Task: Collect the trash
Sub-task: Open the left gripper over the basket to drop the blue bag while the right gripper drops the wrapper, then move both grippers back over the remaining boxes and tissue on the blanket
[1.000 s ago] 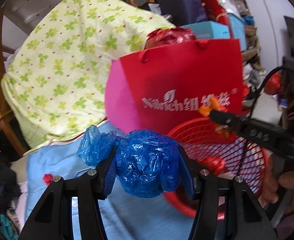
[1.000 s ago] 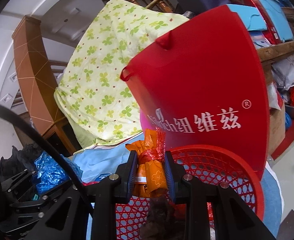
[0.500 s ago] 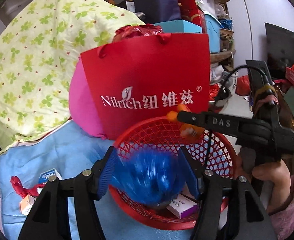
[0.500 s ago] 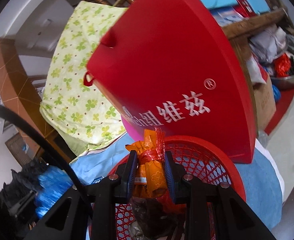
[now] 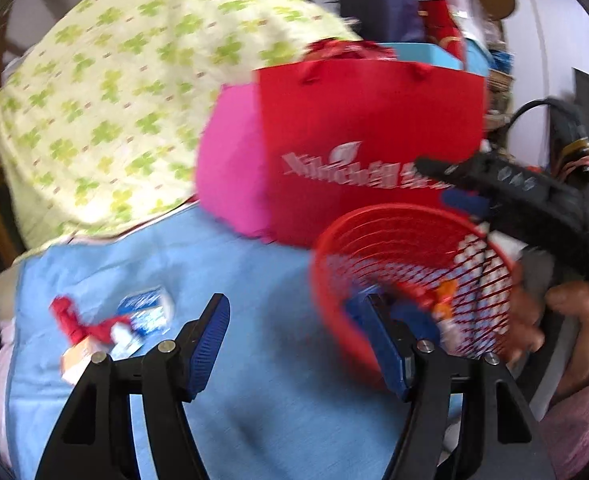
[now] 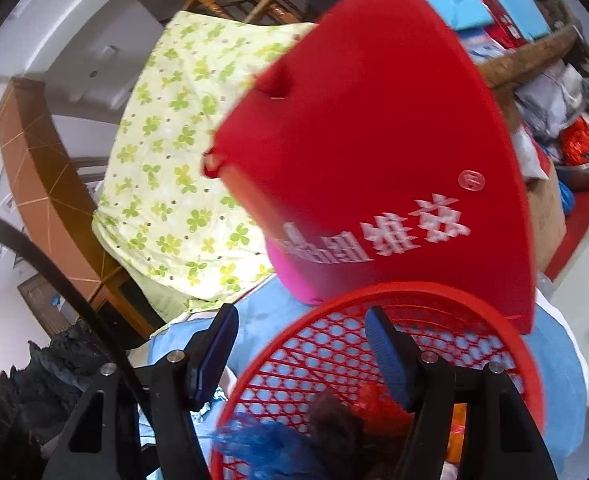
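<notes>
Both drops are done, I think. The right gripper [image 6: 300, 354] had the orange wrapper a moment ago; its fingers have just been opening and now stand wide w/ nothing between them. In the left view an orange piece [image 5: 446, 294] shows through the mesh of the basket [image 5: 326, 280], so I judge it fell inside. The left gripper [image 5: 298, 344] carried the blue bag before; its fingers also opened more and are wide, empty. The blue bag [image 6: 254, 448] now lies in the basket, low and just left of the right fingers.

Compared w/ a second ago, the left view has swung off the basket: the basket is now beside the right-hand finger, and bare blue cloth [image 5: 254, 264] is between the fingers. So this round is finished and the left side looks free for the next piece.

Trash not yet collected: a red scrap [image 5: 70, 320] and a small blue-white box [image 5: 146, 312] on the cloth, left of the left fingers, apart from them.

Hard to see: the left view is blurred, so the print on the box is not readable. Basket contents are partly cut off at the bottom edge; a dark brown lump [image 6: 334, 416] in there I cannot identify. The desk under the cloth is hidden.
</notes>
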A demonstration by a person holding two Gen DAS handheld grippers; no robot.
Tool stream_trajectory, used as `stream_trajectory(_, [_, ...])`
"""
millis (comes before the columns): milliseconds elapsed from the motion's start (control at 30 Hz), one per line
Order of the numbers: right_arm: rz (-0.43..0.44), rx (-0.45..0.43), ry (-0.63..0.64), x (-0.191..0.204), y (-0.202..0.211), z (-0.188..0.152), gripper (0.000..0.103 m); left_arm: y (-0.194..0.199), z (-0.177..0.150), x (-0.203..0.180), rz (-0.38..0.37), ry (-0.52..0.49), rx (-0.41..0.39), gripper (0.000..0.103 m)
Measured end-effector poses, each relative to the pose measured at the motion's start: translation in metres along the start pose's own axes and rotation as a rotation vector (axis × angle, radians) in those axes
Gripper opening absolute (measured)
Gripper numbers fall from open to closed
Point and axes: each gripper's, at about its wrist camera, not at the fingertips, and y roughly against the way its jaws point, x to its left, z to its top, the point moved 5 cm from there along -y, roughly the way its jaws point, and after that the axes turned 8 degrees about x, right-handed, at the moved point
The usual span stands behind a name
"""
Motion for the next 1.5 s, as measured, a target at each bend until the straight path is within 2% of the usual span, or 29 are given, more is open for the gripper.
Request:
stream_trajectory(233, [0.042, -0.062, 0.191, 0.069, -0.008, -0.015, 0.07, 0.002, -0.046, 0.087, 0.148, 0.162, 0.076, 0.07])
stream_trajectory(400, [0.081, -0.065, 0.38, 0.131, -0.023, -0.046, 0.07, 0.0, -0.085, 0.144, 0.258, 0.265, 0.14, 0.069])
stream_trajectory(533, [0.113, -0.022, 0.5, 0.173, -0.042, -0.078, 0.07, -0.006, -0.116, 0.179, 0.322, 0.325, 0.197, 0.069])
stream_trajectory(700, [0.138, 0.1, 0.56, 0.204, -0.077, -0.116, 0.07, -0.016, -0.15, 0.207, 0.371, 0.365, 0.266, 0.069])
stream_trajectory(967, [0.086, 0.317, 0.583, 0.216, -0.132, -0.161, 0.07, -0.04, -0.192, 0.225, 0.385, 0.408, 0.352, 0.069])
stream_trajectory(1267, [0.057, 0.432, 0.555, 0.211, -0.158, -0.181, 0.07, -0.053, -0.218, 0.236, 0.345, 0.465, 0.379, 0.07])
stream_trajectory(1333, [0.049, 0.457, 0.544, 0.211, -0.164, -0.184, 0.07, -0.054, -0.22, 0.238, 0.336, 0.474, 0.366, 0.072])
stream_trajectory(1500, [0.01, 0.51, 0.536, 0.208, -0.179, -0.195, 0.07, -0.057, -0.223, 0.241, 0.323, 0.499, 0.34, 0.084])
